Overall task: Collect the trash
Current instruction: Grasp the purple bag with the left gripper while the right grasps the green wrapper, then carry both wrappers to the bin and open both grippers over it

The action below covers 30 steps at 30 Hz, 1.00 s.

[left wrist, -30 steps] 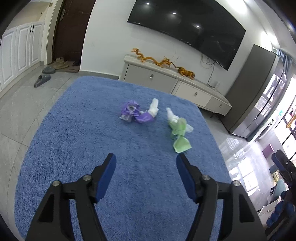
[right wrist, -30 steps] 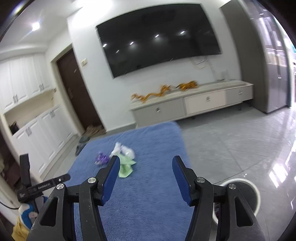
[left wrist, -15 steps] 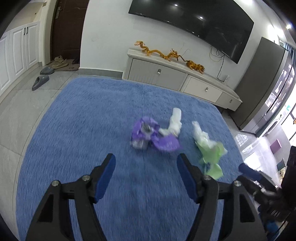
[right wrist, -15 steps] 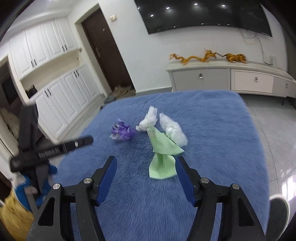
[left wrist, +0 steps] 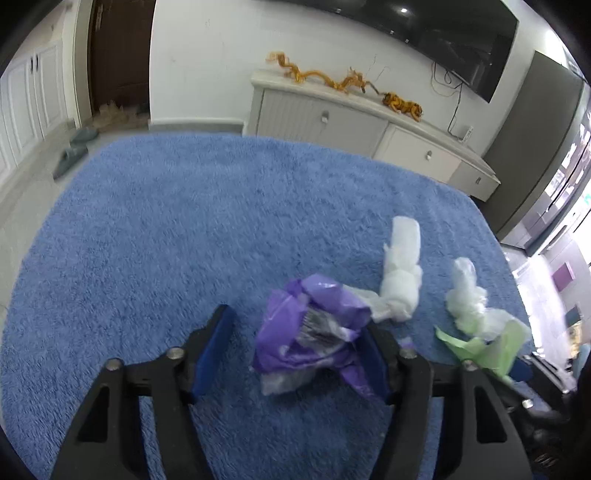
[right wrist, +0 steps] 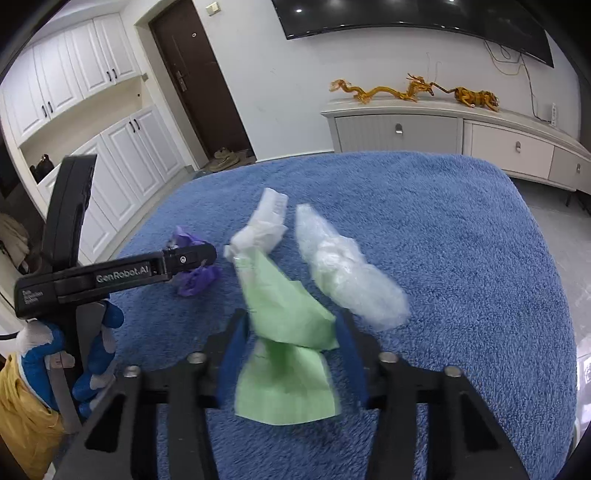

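Shaggy blue carpet [left wrist: 184,229]; crinkled glossy purple plastic wrapper [left wrist: 306,332]; matt green paper [right wrist: 284,354].

open blue rug [left wrist: 184,221], trash cluster [right wrist: 266,229] ahead

It was a home living room: a wall-mounted television [right wrist: 406,18] hung above a low media cabinet [right wrist: 461,136], with white cupboards [right wrist: 92,110], a dark entrance door [right wrist: 199,81] and slippers [left wrist: 72,157] ahead of the claw.

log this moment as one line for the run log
phase: reaching | left gripper: open around purple wrapper | right gripper: open around green paper | surface: blue rug
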{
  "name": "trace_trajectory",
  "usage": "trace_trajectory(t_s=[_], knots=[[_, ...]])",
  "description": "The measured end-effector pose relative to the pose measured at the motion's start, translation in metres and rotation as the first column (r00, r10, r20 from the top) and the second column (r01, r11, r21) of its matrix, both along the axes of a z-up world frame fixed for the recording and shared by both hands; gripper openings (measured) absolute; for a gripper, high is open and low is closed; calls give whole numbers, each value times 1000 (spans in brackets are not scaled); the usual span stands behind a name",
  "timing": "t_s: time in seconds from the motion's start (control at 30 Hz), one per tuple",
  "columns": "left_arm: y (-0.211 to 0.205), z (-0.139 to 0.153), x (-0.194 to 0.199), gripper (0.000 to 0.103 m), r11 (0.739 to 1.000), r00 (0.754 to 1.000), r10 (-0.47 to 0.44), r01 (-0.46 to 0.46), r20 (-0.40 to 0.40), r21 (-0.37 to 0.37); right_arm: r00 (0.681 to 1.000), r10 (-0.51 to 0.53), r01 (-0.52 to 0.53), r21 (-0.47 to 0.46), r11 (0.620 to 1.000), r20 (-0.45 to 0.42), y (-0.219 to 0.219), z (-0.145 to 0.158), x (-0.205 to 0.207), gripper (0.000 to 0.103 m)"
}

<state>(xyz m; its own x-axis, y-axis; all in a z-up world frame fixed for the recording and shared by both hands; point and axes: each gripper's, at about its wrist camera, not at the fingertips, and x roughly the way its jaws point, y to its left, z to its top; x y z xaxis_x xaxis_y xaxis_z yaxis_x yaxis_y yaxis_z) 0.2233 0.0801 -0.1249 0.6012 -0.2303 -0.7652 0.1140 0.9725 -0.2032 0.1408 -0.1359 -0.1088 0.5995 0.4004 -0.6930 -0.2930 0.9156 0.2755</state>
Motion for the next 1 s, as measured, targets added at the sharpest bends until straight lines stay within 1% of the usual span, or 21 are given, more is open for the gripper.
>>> trace_trajectory(t_s=[0.03, 0.1, 0.2, 0.33, 0.47, 0.57, 0.8, 1.0], knots=[[-1, 0, -2, 54, 1000, 1000, -5, 4, 4, 4, 1000, -3, 3, 15, 1000, 1, -3, 0, 0, 42], [1, 1, -7, 44, 1000, 1000, -17, 17, 3, -10, 1000, -5, 5, 17, 1000, 11, -5, 2, -3, 37], [6, 4, -20, 41, 1000, 1000, -20, 20, 3, -20, 1000, 5, -5, 8, 1000, 19, -3, 5, -12, 35], [13, 8, -47, 41, 999, 1000, -24, 24, -4, -35, 1000, 12, -13, 42, 999, 10, -5, 10, -33, 34], [20, 15, -76, 41, 999, 1000, -26, 26, -5, -44, 1000, 15, -16, 64, 998, 19, -7, 23, -57, 34], [26, 30, -96, 41, 998, 999, -33, 34, 18, -55, 999, 3, -7, 88, 996, 42, -13, 39, -74, 33], [28, 78, -141, 41, 997, 993, -44, 51, 107, -63, 992, -36, 21, 123, 992, 124, -26, 83, -119, 34], [22, 106, -173, 41, 996, 988, -54, 63, 143, -59, 978, -80, 50, 154, 987, 192, -39, 111, -161, 33]])
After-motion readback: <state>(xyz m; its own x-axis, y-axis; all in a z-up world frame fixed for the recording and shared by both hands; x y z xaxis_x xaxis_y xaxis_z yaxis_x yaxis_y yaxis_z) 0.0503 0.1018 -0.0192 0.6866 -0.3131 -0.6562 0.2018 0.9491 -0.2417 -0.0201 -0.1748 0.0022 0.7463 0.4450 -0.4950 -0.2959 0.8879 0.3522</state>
